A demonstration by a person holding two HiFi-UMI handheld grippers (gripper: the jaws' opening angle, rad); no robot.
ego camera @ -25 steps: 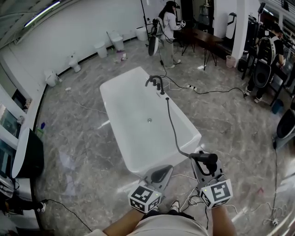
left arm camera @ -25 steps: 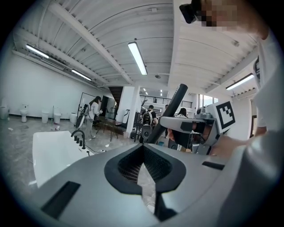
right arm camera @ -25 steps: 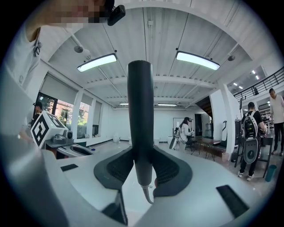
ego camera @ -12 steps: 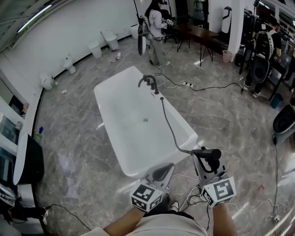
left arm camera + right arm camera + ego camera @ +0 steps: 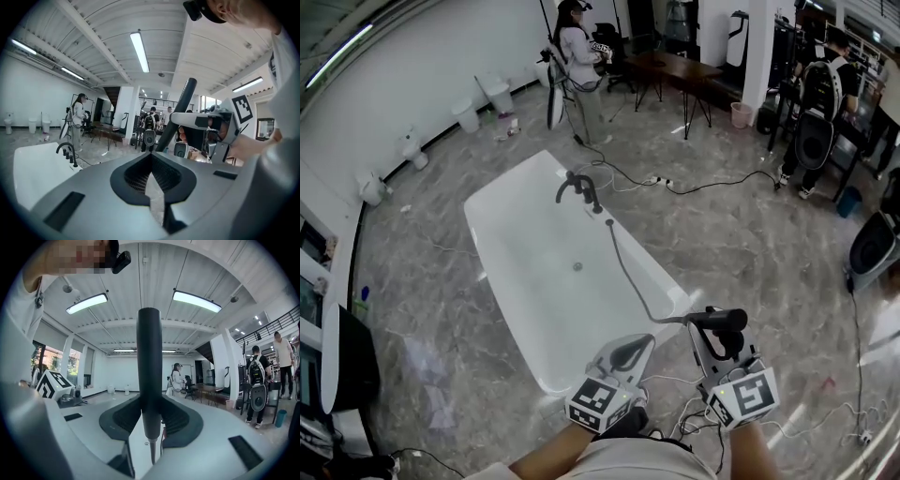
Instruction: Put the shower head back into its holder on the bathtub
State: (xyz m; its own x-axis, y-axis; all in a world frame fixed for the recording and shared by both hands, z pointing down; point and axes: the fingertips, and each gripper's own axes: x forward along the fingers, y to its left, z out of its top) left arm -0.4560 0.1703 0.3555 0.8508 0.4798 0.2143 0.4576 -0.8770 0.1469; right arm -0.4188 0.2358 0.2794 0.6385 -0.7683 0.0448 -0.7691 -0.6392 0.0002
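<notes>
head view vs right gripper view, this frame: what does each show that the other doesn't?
Head view only: the whole bathtub, its faucet, and the hose running from the tub's rim to the shower head. Right gripper view only: a close look at the jaws pressed on both sides of the shower head's handle, plus ceiling lights. Both: the shower head held in the right gripper, the left gripper, and a person in white standing across the room.

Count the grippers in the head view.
2. The left gripper, shut and empty, is bottom centre; the right gripper, beside it, holds the shower head. None seems hidden.
</notes>
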